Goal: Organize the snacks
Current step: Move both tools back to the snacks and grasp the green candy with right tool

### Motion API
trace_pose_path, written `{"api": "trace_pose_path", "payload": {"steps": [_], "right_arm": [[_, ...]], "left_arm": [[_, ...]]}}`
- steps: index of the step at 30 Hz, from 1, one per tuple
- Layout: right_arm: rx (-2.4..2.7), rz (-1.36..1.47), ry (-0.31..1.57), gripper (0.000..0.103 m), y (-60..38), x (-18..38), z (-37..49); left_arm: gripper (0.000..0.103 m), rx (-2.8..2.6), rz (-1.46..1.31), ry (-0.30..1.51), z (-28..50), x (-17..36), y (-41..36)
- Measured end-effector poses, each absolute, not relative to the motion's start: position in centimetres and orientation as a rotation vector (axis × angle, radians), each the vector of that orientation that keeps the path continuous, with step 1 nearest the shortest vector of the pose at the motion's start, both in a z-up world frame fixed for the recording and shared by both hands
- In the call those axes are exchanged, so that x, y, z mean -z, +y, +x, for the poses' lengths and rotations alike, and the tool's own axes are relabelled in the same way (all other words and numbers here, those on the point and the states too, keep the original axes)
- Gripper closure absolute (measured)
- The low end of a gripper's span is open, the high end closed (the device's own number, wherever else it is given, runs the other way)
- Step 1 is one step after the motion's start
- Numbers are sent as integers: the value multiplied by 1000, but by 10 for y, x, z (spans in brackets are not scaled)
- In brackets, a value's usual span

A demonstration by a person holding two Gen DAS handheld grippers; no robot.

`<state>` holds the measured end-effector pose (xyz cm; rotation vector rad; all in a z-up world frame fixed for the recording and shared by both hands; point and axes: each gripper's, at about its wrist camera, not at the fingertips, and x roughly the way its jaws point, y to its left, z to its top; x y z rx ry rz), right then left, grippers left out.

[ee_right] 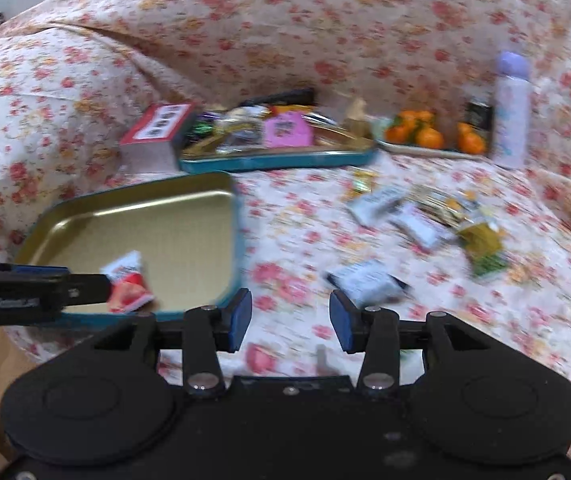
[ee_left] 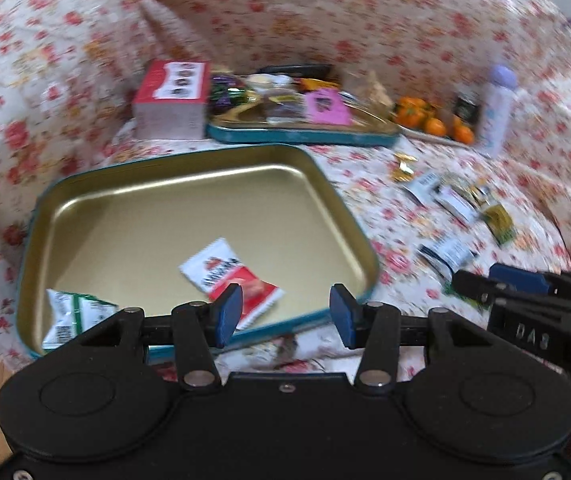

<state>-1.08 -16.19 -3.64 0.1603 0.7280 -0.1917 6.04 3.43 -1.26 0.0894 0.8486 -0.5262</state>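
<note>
A: Where do the snacks sit?

B: Two are in the shallow gold-lined tin tray with a teal rim (ee_left: 173, 184), on the floral-print cloth (ee_left: 365, 32). A white-and-red snack packet (ee_left: 231, 276) lies on the tray floor toward its near edge, and a white-and-green snack packet (ee_left: 73, 312) sits in the tray's near left corner.

A: And the rest?

B: A scatter of small white, black and olive-green wrapped packets (ee_right: 417, 220) lies loose on the cloth, well apart from the tray, to its right. One white-and-black packet (ee_right: 365, 280) lies just beyond the right gripper's fingers.

A: How do the fingers stand?

B: The left gripper (ee_left: 285, 314) hangs over the tray's near rim with its blue-padded fingers spread and nothing between them. The right gripper (ee_right: 290, 314) is over bare cloth beside the tray, fingers also parted and holding nothing.

A: What is at the back?

B: A second teal-rimmed tin tray heaped with mixed sweets (ee_left: 301, 120), a red-and-white cardboard box (ee_left: 171, 98) touching its left end, a plate of small oranges (ee_right: 429, 136) to its right, and an upright white spray can with a lilac cap (ee_right: 511, 108). Both views are blurred, so no label can be read.
</note>
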Motion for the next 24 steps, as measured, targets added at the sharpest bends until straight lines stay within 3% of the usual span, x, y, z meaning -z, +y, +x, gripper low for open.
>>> {"api": "trace_pose_path", "payload": {"steps": [24], "right_arm": [[269, 64, 786, 57, -202, 83, -14]], "left_arm": [[48, 749, 321, 843, 7, 43, -16]]}}
